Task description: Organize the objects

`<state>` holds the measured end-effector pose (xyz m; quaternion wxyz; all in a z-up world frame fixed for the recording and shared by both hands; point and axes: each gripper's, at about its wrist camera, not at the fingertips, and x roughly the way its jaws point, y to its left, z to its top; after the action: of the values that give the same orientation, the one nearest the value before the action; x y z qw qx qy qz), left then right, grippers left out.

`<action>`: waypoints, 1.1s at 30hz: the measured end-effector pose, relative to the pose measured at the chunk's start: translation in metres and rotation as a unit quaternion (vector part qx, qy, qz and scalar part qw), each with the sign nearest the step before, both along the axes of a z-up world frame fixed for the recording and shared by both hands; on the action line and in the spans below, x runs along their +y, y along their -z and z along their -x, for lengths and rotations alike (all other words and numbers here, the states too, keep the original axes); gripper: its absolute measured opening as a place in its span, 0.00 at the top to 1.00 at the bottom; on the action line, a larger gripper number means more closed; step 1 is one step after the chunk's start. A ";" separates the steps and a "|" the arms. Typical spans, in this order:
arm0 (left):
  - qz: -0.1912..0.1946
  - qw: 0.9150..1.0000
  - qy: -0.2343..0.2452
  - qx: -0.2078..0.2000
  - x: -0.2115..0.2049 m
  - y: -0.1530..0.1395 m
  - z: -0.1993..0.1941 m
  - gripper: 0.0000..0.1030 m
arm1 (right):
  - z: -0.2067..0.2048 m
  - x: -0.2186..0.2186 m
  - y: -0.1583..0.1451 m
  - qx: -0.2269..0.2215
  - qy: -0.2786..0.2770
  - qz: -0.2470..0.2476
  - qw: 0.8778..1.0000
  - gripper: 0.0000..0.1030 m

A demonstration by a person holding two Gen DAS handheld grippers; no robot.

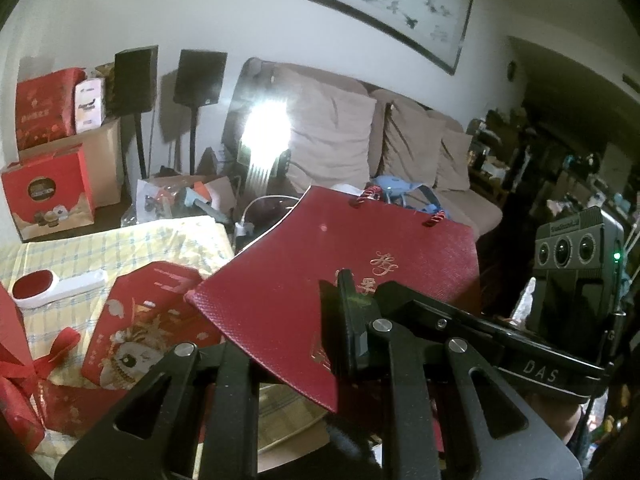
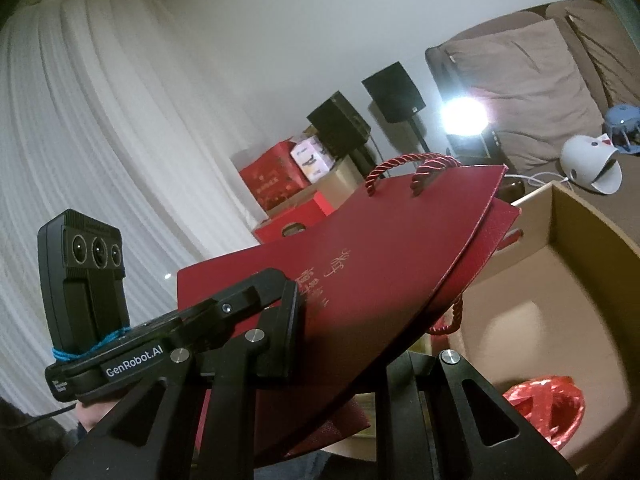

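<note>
The sofa (image 1: pixel 360 140) fills the middle of the left view. My carton (image 2: pixel 560 240), at right in the right view, holds only red foil (image 2: pixel 544 404). Red packets (image 1: pixel 148 320) wait on the bench (image 1: pixel 120 240), lower left. Both my left fingers (image 1: pixel 352 320) and right fingers (image 2: pixel 400 360) clench the red bag (image 2: pixel 380 248), lifted mid-frame, not yet packed.
</note>
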<state>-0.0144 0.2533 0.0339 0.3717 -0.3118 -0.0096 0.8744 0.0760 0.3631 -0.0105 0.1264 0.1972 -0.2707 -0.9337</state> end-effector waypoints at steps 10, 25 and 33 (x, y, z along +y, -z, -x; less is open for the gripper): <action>-0.003 1.000 0.014 0.004 0.018 -0.005 -0.004 0.83 | -0.009 0.014 -0.005 0.006 0.012 -0.011 1.000 0.85; -0.009 0.999 0.034 -0.012 0.046 0.000 -0.001 0.83 | -0.022 0.040 -0.001 0.001 0.037 -0.019 0.999 0.84; -0.007 0.999 0.041 -0.011 0.055 0.000 -0.002 0.83 | -0.027 0.045 0.000 0.000 0.046 -0.023 0.999 0.84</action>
<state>-0.0121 0.3086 0.0344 0.4091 -0.3190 -0.0075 0.8549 0.1034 0.4078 -0.0101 0.0791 0.1872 -0.2579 -0.9446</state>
